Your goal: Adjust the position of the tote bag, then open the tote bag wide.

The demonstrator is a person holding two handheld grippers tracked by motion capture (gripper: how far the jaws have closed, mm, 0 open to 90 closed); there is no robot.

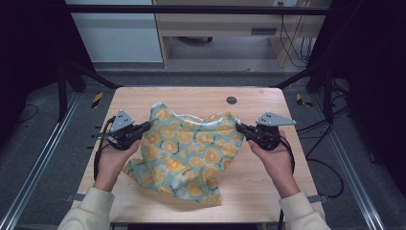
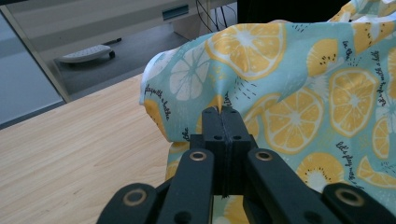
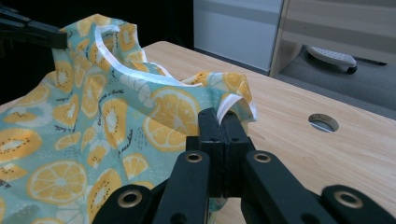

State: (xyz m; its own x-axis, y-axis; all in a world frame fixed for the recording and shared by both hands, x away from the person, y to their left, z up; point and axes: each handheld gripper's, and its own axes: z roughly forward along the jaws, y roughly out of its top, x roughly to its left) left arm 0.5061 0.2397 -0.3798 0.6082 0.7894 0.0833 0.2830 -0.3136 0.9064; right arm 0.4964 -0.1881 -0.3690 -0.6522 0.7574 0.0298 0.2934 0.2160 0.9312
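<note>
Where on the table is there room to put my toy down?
Bare wood lies along the far edge of the table near the round hole, and the near right corner. The lemon-print cloth crowds the middle.

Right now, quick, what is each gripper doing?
Left gripper: jaws closed, holding the lemon-print cloth at its left edge.
Right gripper: jaws closed, holding the same cloth by its white-trimmed edge.

My left gripper (image 1: 143,127) and right gripper (image 1: 241,128) point inward at each other, raised, fingers (image 2: 223,123) pressed fully together. My forearms come up from below, hands gripping each tool's body.
</note>
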